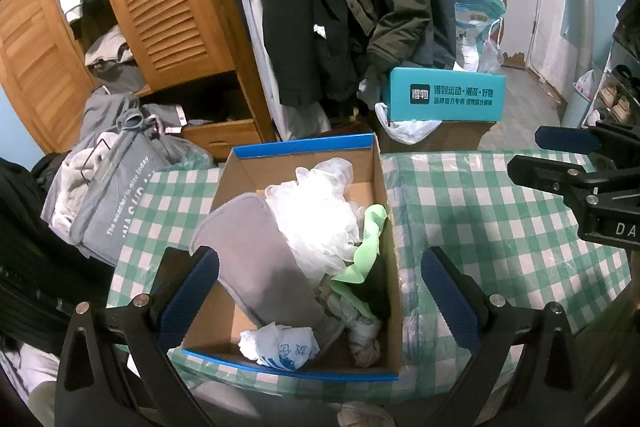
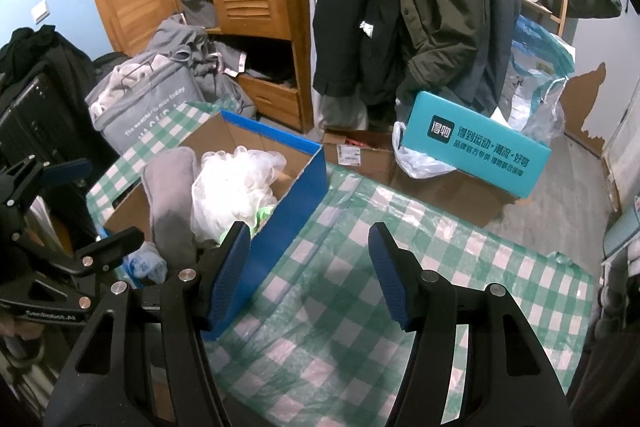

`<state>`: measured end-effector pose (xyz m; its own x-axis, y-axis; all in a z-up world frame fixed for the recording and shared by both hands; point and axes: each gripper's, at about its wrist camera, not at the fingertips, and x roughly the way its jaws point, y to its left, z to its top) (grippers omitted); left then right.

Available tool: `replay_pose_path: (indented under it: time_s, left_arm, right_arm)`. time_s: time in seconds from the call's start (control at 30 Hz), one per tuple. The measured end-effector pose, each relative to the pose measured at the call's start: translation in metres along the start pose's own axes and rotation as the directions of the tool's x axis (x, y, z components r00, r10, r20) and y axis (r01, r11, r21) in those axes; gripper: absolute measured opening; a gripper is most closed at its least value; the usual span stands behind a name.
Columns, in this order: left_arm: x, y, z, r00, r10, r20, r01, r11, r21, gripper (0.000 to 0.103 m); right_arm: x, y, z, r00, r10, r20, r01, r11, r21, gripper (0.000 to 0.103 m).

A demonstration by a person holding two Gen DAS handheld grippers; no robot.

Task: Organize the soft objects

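Worktop (image 2: 360, 307) in green check fills the lower frame of both views, bare on its right half. The box (image 1: 384, 211) sits centre in the left wrist view, already stuffed: grey cloth (image 1: 256, 251) on its left side, white plastic bags (image 1: 320, 211) piled in the middle, green cloth (image 1: 370, 243) at its right wall, a small printed bag (image 1: 280, 345) at the near edge. Left gripper (image 1: 320, 291) hovers over it, jaws wide apart, holding nothing. Right gripper (image 2: 310, 267) hangs over bare worktop, jaws half open, empty, one pad just beside the box's blue wall. Risk: a jaw nudges that light box sideways, or slippery bags spill out.
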<state>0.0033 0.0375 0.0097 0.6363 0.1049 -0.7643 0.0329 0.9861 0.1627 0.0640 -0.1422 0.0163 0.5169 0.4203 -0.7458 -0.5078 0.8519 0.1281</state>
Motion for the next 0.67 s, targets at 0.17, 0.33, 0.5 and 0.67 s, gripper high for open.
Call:
replay_pose_path:
  time_s: [0.17, 0.33, 0.5, 0.67]
  left_arm:
    - [-0.0001, 0.0003, 0.0001, 1.0, 0.0, -0.002, 0.0, 1.0, 0.002, 0.102]
    - [-0.0006, -0.0001, -0.0014, 1.0, -0.002, -0.002, 0.002, 1.0, -0.001, 0.102]
    - [-0.0002, -0.0001, -0.0023, 1.0, -0.004, -0.007, 0.004, 1.0, 0.0, 0.102]
    - [-0.0005, -0.0008, -0.0038, 1.0, -0.005, -0.008, 0.005, 1.0, -0.001, 0.102]
  right_arm:
    - [0.0, -0.0007, 0.0, 1.0, -0.001, 0.001, 0.001, 1.0, 0.0, 0.061]
    - [-0.0005, -0.0015, 0.0003, 1.0, 0.0, 0.002, 0.0, 1.0, 0.001, 0.061]
    - [-0.0006, -0.0008, 0.0003, 1.0, -0.002, 0.002, 0.002, 1.0, 0.0, 0.061]
    - [-0.0009, -0.001, 0.0002, 1.0, -0.001, 0.002, 0.001, 1.0, -0.001, 0.061]
